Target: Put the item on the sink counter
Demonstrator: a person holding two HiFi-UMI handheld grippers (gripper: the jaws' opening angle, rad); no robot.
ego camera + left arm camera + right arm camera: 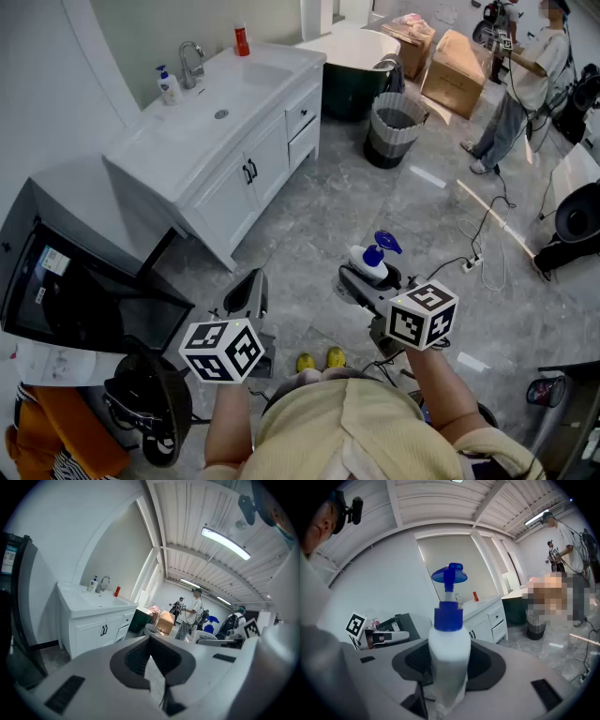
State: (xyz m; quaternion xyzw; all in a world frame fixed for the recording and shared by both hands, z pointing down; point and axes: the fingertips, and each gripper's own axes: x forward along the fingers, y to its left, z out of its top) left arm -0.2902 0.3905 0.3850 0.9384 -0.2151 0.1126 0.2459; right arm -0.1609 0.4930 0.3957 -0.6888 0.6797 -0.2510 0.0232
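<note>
We see a soap dispenser (pixel 169 86) with a blue label standing just beside a chrome faucet (pixel 191 64), and a small red bottle (pixel 242 39) farther along, well apart from both. Beyond them sits a dark green bathtub (pixel 349 92) with a white rim, and a striped waste bin (pixel 394 127) stands just in front of it on the grey tiled floor (pixel 347 206). Cardboard boxes (pixel 455 70) rest near the far wall. A person (pixel 525 84) in a light shirt stands at the far right, holding some equipment. Cables (pixel 487 225) trail across the floor to a power strip (pixel 472 264). At the left we find a black appliance (pixel 66 291) with a dark front. A long ceiling light (pixel 225 543) glows overhead.
</note>
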